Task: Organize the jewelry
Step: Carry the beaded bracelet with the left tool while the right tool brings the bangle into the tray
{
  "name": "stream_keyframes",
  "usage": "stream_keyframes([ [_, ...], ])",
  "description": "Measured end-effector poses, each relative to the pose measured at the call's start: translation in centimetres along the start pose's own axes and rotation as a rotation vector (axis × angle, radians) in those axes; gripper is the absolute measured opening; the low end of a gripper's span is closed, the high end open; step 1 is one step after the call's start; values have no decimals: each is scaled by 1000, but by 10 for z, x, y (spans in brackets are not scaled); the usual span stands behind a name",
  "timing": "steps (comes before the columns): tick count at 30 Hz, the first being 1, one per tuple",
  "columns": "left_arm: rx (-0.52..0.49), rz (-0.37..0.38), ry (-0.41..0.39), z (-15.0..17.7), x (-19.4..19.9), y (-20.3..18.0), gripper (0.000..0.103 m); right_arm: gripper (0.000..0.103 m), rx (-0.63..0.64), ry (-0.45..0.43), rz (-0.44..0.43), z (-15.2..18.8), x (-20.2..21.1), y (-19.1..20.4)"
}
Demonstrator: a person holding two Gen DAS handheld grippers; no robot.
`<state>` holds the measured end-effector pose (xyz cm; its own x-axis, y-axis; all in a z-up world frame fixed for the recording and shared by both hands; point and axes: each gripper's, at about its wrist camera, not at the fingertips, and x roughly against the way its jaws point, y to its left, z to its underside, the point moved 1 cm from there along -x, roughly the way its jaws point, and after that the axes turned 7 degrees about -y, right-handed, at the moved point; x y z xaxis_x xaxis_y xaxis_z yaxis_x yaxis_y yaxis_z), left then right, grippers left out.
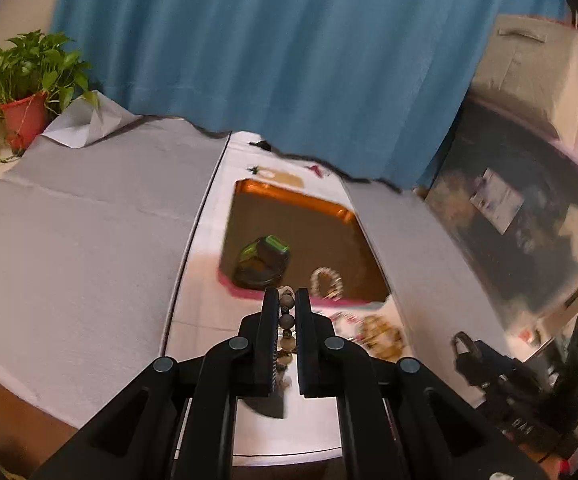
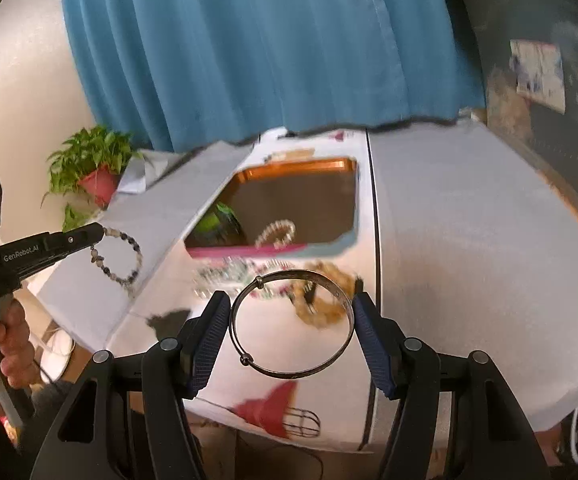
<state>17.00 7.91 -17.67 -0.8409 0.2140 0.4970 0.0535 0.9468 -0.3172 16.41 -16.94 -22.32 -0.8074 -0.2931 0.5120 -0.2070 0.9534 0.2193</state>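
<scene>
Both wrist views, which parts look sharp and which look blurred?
Left wrist view: left gripper and beaded bracelet sharp, tray and loose jewelry smeared. Right wrist view: right gripper and metal bangle crisp, tabletop jewelry blurred; fisheye bends the edges.

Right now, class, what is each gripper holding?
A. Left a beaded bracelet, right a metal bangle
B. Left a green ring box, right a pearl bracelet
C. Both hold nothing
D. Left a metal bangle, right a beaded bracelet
A: the left gripper is shut on the beaded bracelet, while the right gripper clamps the metal bangle across its width.
</scene>
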Motion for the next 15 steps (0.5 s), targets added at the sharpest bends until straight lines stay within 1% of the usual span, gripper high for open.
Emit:
stream_keyframes([
  [1, -23, -8, -12, -6, 2, -7, 5, 63, 19, -1, 19, -8, 1, 7],
  [3, -46, 1, -41, -17, 5, -17, 5, 63, 43, -11, 40, -21, 4, 17],
  [5, -41, 18, -61, -26, 8, -24, 5, 63, 39, -23, 33, -33, 8, 25],
  [8, -19, 61, -70, -38, 10, -33, 5, 63, 31, -33, 8, -48, 15, 34],
  [9, -30, 71, -73, -42, 11, -38, 5, 63, 39, -42, -8, -53, 18, 39],
  [12, -90, 86, -94, -49, 12, -52, 5, 63, 93, -73, 3, -67, 23, 50],
  [15, -99, 81, -123, -55, 17, -59, 5, 63, 97, -101, 6, -77, 25, 54],
])
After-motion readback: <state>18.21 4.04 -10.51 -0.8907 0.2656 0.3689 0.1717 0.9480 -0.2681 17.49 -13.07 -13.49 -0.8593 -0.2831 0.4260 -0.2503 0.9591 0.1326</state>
